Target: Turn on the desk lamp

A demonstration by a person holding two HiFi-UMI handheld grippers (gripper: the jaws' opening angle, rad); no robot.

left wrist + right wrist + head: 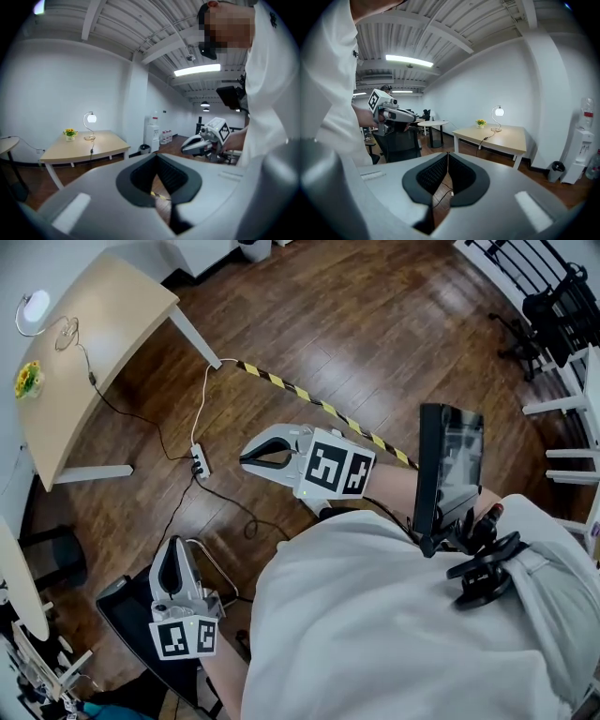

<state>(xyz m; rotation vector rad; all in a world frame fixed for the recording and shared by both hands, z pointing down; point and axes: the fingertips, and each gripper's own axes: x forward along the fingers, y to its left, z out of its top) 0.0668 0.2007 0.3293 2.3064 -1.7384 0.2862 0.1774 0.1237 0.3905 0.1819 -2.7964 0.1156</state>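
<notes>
The desk lamp [36, 307] stands at the far end of a light wooden desk [103, 343], its round globe glowing white; in the left gripper view the lamp [91, 118] and in the right gripper view the lamp [499, 111] are far off across the room. Its cord [122, 413] runs off the desk to a power strip [199, 461] on the floor. My left gripper [175, 544] is low at the left, shut and holding nothing. My right gripper [245, 457] hovers over the floor, pointing left, also shut and holding nothing. Both are well away from the desk.
A small pot of yellow flowers [28, 379] sits on the desk near the lamp. A black-and-yellow strip [319, 407] crosses the wooden floor. A black chair [131, 610] is beneath the left gripper. A water dispenser [153, 132] and a round table [432, 123] stand by the walls.
</notes>
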